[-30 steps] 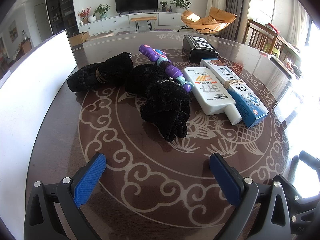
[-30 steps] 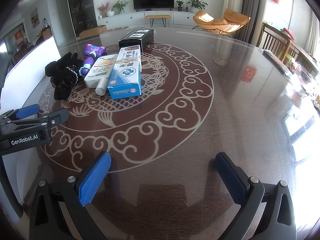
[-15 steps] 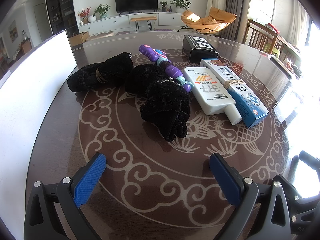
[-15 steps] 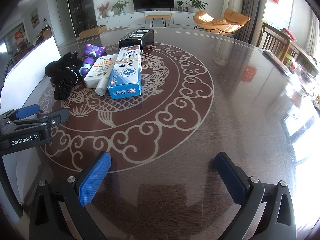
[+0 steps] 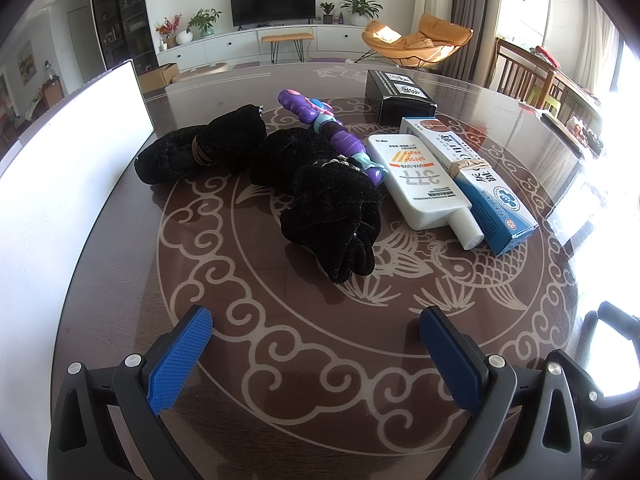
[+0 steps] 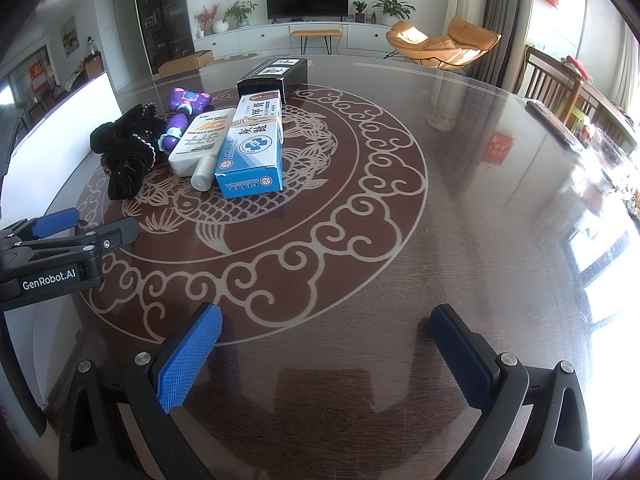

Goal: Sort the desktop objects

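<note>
On the round dark table point(image 5: 280, 380) lie two black velvet scrunchies point(image 5: 332, 208) point(image 5: 200, 152), a purple toy point(image 5: 332, 132), a white sunscreen tube point(image 5: 424, 184), a blue and white box point(image 5: 480, 184) and a black box point(image 5: 400, 96). My left gripper point(image 5: 316, 344) is open and empty, a short way in front of the nearer scrunchie. My right gripper point(image 6: 324, 344) is open and empty over bare table, well right of the pile. The right wrist view also shows the blue box point(image 6: 252, 148), the tube point(image 6: 200, 144), the toy point(image 6: 184, 112), the scrunchies point(image 6: 128, 152) and the left gripper point(image 6: 68, 236).
A white board point(image 5: 60, 184) stands along the table's left edge. Wooden chairs point(image 5: 528, 76) and a cluttered side table stand at the right. An orange lounge chair point(image 5: 416, 40) and a TV unit are far behind.
</note>
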Demonstrator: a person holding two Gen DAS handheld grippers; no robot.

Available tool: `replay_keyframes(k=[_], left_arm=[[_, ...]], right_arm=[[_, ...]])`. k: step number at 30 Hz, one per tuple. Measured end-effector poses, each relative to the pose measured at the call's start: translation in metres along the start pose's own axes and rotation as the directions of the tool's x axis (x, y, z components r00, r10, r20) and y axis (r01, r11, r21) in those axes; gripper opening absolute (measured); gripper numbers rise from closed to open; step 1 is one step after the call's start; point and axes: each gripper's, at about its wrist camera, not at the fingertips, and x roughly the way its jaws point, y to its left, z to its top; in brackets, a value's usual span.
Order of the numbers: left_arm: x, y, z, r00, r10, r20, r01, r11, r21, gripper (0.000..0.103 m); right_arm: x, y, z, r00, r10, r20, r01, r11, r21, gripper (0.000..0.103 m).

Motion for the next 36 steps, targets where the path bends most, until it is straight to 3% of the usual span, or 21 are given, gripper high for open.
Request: replay_keyframes(k=[10,15,18,20,22,23,26,29,32,36], left_arm=[[0.000,0.000,0.000,1.000,0.000,0.000,0.000,1.000,0.000,0.103],[0.000,0.000,0.000,1.000,0.000,0.000,0.000,1.000,0.000,0.103],[0.000,0.000,0.000,1.000,0.000,0.000,0.000,1.000,0.000,0.103],[0.000,0.000,0.000,1.000,0.000,0.000,0.000,1.000,0.000,0.103],[-0.001,0.000,0.000,1.000,0.000,0.000,0.000,1.000,0.000,0.103],[0.000,0.000,0.000,1.000,0.000,0.000,0.000,1.000,0.000,0.103],[0.000,0.000,0.000,1.000,0.000,0.000,0.000,1.000,0.000,0.103],[0.000,0.000,0.000,1.000,0.000,0.000,0.000,1.000,0.000,0.103],[0.000,0.000,0.000,1.000,0.000,0.000,0.000,1.000,0.000,0.103],[0.000,0.000,0.000,1.000,0.000,0.000,0.000,1.000,0.000,0.103]], right_arm=[[0.002,0.000,0.005,1.000,0.017,-0.021,-0.018,1.000,-0.016,0.103],[0.002,0.001,0.052,0.997,0.078,0.019,-0.076,0.993,-0.085,0.103],[0.009,0.014,0.089,0.987,0.160,0.008,-0.159,0.981,-0.111,0.103],[0.020,0.026,0.108,0.984,0.177,-0.019,-0.178,0.978,-0.113,0.097],[0.036,0.035,0.121,0.981,0.187,-0.057,-0.192,0.975,-0.115,0.073],[0.044,0.038,0.125,0.980,0.184,-0.078,-0.192,0.975,-0.116,0.068],[0.062,0.042,0.132,0.981,0.157,-0.116,-0.171,0.978,-0.121,0.066],[0.069,0.038,0.132,0.975,0.187,-0.122,-0.199,0.975,-0.099,0.063],[0.069,0.038,0.131,0.969,0.212,-0.125,-0.225,0.969,-0.100,0.045],[0.065,0.038,0.126,0.972,0.198,-0.124,-0.211,0.971,-0.109,0.045]])
